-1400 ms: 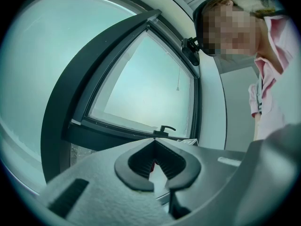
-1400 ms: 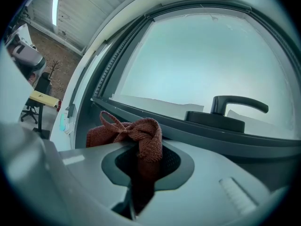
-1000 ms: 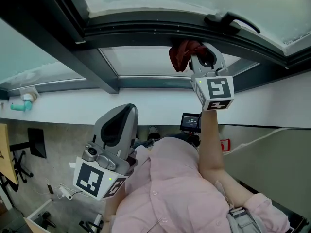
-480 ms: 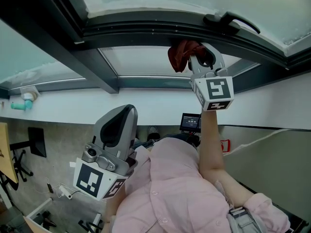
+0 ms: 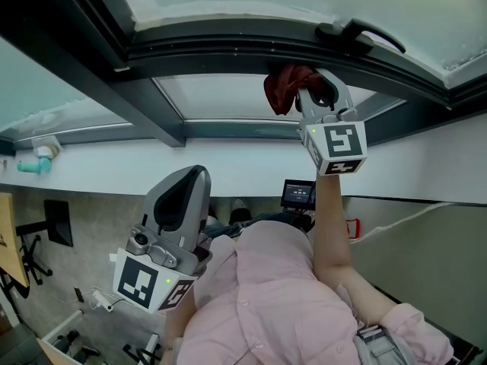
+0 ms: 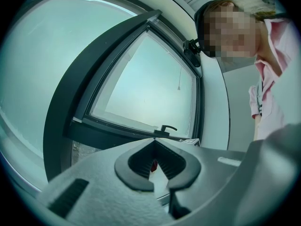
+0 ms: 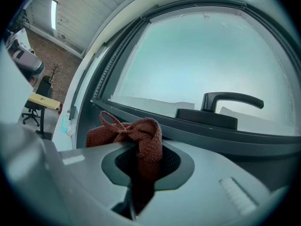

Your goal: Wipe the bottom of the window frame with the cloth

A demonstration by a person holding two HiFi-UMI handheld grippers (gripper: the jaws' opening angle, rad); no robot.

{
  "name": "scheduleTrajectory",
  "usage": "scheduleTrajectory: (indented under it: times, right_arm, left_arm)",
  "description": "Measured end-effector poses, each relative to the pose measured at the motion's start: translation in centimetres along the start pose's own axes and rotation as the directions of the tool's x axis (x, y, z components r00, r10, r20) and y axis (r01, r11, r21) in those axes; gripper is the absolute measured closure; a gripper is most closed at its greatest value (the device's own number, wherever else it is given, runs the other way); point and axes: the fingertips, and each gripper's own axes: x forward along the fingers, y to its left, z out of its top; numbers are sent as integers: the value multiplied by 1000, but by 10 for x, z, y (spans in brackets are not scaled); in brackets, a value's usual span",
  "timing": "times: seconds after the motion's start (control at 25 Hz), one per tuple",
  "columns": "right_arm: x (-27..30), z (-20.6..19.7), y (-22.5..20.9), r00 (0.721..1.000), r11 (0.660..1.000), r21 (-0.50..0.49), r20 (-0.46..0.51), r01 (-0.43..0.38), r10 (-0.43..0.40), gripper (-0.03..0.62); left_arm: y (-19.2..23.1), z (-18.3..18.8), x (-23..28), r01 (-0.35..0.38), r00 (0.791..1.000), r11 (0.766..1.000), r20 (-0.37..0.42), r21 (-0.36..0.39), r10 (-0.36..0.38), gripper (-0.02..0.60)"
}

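A rust-red knitted cloth (image 5: 286,86) is bunched against the bottom rail of the dark window frame (image 5: 228,48), just left of the black window handle (image 5: 358,30). My right gripper (image 5: 304,87) is raised to that rail and shut on the cloth. In the right gripper view the cloth (image 7: 136,134) bulges out between the jaws of my right gripper (image 7: 146,160), in front of the frame rail (image 7: 197,128) and the handle (image 7: 228,101). My left gripper (image 5: 194,175) hangs low beside the person's body, shut and holding nothing. Its tips (image 6: 154,140) touch.
A second dark frame bar (image 5: 144,105) runs diagonally at the left. Below it lies a white sill (image 5: 114,169) with a teal object (image 5: 30,166) at its left end. The person's pink shirt (image 5: 266,295) fills the lower middle. A small screen (image 5: 298,192) sits under the right arm.
The left gripper has sunk very slightly. The right gripper and the cloth stay at almost the same spot on the frame rail.
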Motion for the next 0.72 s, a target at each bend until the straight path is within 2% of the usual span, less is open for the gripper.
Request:
scheduleTrajectory:
  times: [0.44, 0.72]
  right_arm:
    - [0, -1, -1, 1000, 1000, -4, -2, -11, 11, 534]
    - [-12, -6, -23, 999, 999, -5, -14, 42, -42, 533]
  left_arm:
    - [7, -10, -4, -36, 999, 999, -22, -28, 36, 581]
    - [-5, -18, -5, -13, 1000, 999, -24, -41, 12, 580]
